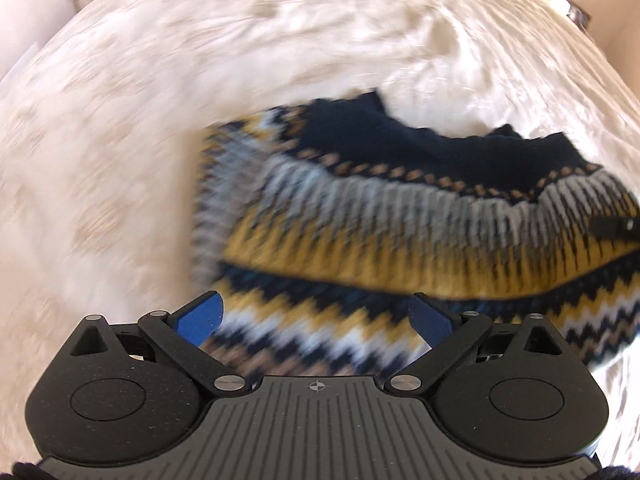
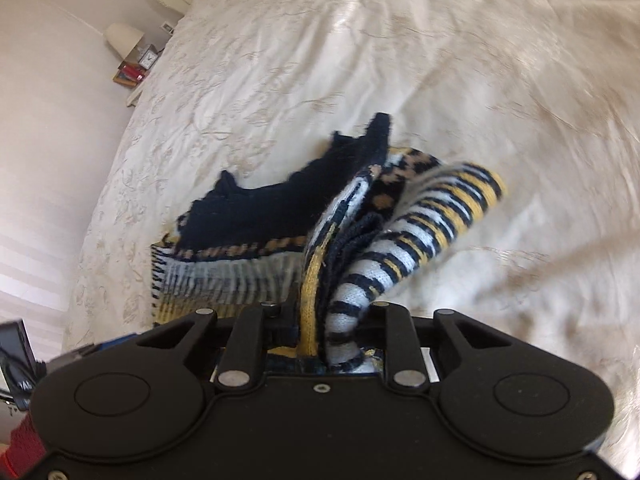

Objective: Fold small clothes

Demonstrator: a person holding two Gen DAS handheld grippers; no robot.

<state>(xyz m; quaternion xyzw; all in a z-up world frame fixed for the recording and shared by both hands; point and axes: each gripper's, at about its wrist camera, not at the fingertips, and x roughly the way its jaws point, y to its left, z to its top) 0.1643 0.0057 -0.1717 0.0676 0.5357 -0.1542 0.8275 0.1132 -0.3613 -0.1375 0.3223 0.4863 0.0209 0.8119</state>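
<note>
1. Gripping a bunched fold of the knitted sweater point(image 2: 360, 240), the right gripper point(image 2: 324, 320) has its fingers closed on the striped white, yellow and navy cloth, which rises upright from between them.
2. The left gripper point(image 1: 316, 316) hangs just above the sweater's near zigzag hem with its blue pads point(image 1: 200, 316) spread wide and nothing between them.
3. The sweater lies on the cream bedspread point(image 1: 160, 120), its navy neck edge on the far side.
4. Only the left view shows the zigzag bands flat and a dark gripper tip at the sweater's right edge.
5. Only the right view shows, far left of the sweater, a bedside stand with a lamp point(image 2: 124, 38), a small clock point(image 2: 149, 57) and red books point(image 2: 130, 72); no writing is readable.
</note>
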